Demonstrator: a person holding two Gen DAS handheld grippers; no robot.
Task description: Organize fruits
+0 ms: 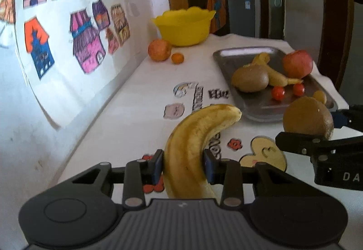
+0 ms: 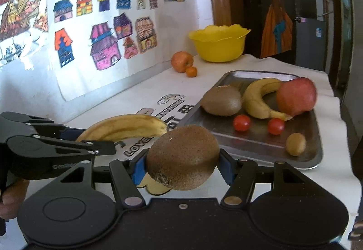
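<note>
Left gripper (image 1: 183,165) clamped on a speckled banana (image 1: 195,143), blue pads pressed to both sides of its middle, tip curving up and to the right above the white printed tablecloth (image 1: 136,113). Right gripper (image 2: 181,165) closed around a brown kiwi (image 2: 182,157), held just short of the near edge of the metal tray (image 2: 261,150). On the tray: a second kiwi (image 2: 221,100), a smaller banana (image 2: 258,98) touching a red apple (image 2: 296,96), two cherry tomatoes (image 2: 241,123), and a small tan fruit (image 2: 295,144) near the front corner. Farther back by the wall, a yellow bowl (image 2: 219,44) with another apple (image 2: 181,61) and a small orange (image 2: 191,72) just beside it on the cloth. House drawings (image 1: 68,30) taped along the wall at left.
</note>
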